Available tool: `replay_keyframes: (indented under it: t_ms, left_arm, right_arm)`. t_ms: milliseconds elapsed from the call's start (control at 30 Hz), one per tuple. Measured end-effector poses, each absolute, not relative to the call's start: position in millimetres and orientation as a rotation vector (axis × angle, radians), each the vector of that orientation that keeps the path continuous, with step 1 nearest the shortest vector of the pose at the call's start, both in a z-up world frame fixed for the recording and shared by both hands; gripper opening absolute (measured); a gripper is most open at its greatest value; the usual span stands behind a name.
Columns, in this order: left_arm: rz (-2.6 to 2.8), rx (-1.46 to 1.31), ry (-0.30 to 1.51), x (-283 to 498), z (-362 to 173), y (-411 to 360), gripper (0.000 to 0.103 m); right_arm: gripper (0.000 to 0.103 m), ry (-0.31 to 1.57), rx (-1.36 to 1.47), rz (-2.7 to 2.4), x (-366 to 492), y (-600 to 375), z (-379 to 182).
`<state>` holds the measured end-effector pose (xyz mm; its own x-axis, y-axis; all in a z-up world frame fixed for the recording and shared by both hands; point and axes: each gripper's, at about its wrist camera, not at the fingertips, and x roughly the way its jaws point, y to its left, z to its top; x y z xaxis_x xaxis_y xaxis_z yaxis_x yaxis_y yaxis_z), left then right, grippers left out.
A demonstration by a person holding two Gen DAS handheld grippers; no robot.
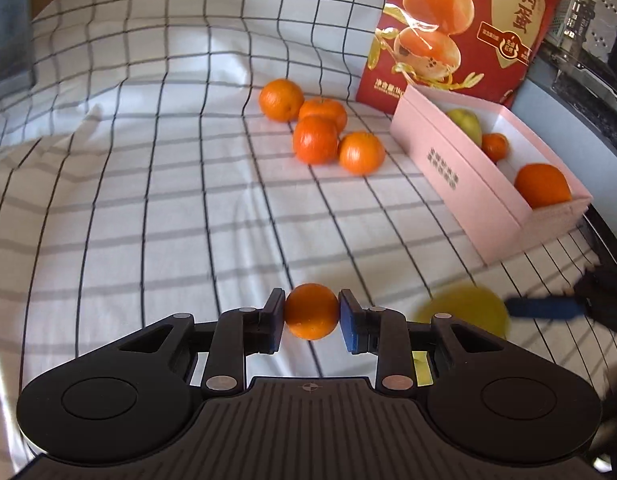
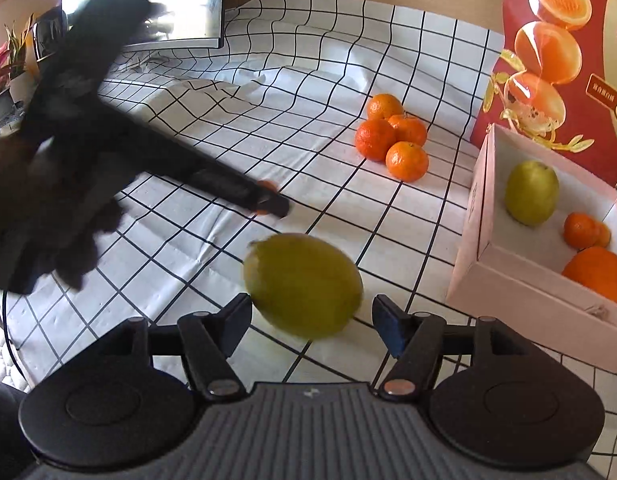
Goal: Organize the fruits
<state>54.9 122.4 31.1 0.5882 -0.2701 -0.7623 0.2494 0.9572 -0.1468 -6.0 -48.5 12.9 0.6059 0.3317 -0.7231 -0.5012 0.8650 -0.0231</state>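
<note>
Clamped between the left gripper (image 1: 311,317)'s blue pads sits a small, round, glossy mandarin (image 1: 311,311); four dimpled mandarins (image 1: 316,128) cluster well ahead on the checked cloth (image 1: 148,184). Right gripper (image 2: 312,322) stands apart around a smooth yellow-green oval lemon (image 2: 304,285), its right pad clear of the fruit; ahead-right, a pink cardboard box (image 2: 520,292) holds a pear (image 2: 531,193) and oranges.

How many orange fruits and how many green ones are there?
Orange: 7 (one in the left gripper, four in a cluster, two in the pink box)
Green: 2 (one in the box, one at the right gripper)
Total: 9
</note>
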Motion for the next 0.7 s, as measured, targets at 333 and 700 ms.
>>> replay_keyframes:
  t_ms: [333,700]
  left_arm:
    - [-0.26,-0.122,0.919,36.7,32.0,141.9,0.033]
    - [-0.315,-0.121,0.931,37.6,32.7,128.6,0.033]
  right_arm:
    - [0.067,0.716,-0.254,0.485,-0.7,-40.2,25.6]
    - [0.035,0.8,-0.224,0.452,-0.1,-59.3,11.3]
